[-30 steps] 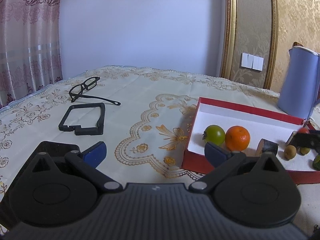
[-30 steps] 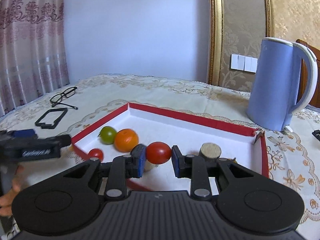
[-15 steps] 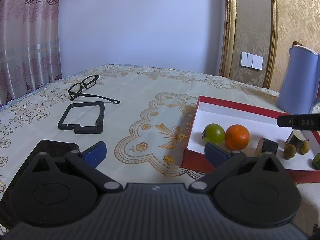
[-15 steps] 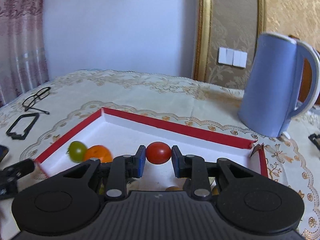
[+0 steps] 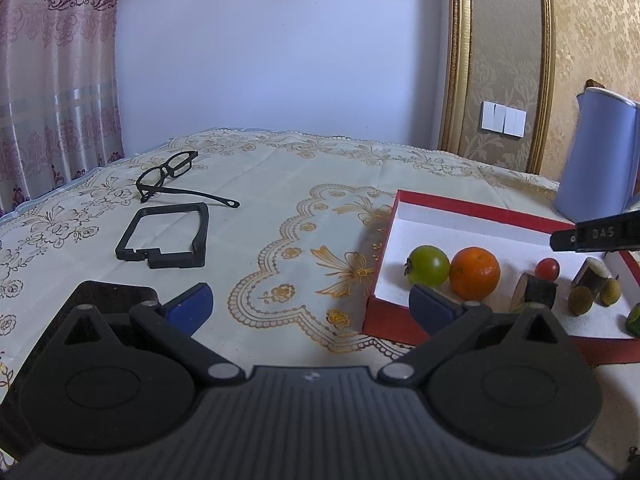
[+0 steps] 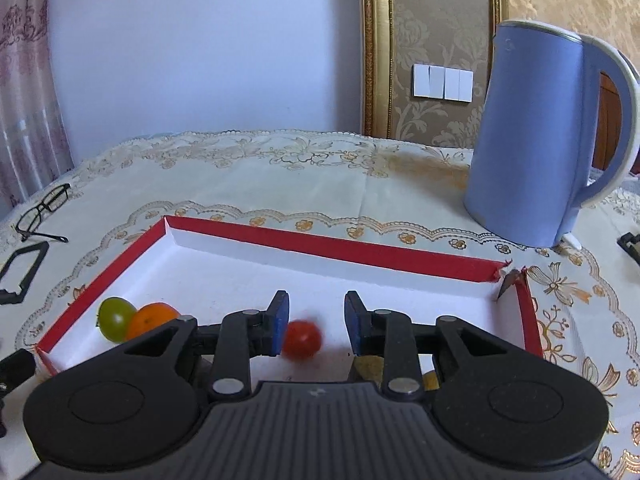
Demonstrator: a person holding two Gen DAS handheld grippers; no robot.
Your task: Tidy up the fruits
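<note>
A red box tray (image 6: pixel 320 246) with a white floor lies on the tablecloth. My right gripper (image 6: pixel 316 314) hovers over its middle with the jaws opening. The small red tomato (image 6: pixel 302 340) is blurred, just below and between the pads, free of the right pad. A green tomato (image 6: pixel 116 317) and an orange (image 6: pixel 150 318) sit in the tray's left corner. The left wrist view shows the red tomato (image 5: pixel 547 269) on the tray floor beside dark cylinder pieces (image 5: pixel 536 290) and small brown fruits (image 5: pixel 580 301). My left gripper (image 5: pixel 308 300) is wide open and empty, low over the cloth left of the tray (image 5: pixel 472 208).
A blue electric kettle (image 6: pixel 540 140) stands behind the tray on the right. Black glasses (image 5: pixel 172 172) and a black plastic frame (image 5: pixel 164 236) lie at the left. A dark phone (image 5: pixel 108 296) lies under my left finger. A black object (image 6: pixel 630 242) is at the far right edge.
My right gripper carried the red tomato right and deeper over the tray, then its jaws parted and the tomato dropped out. The left gripper stayed still.
</note>
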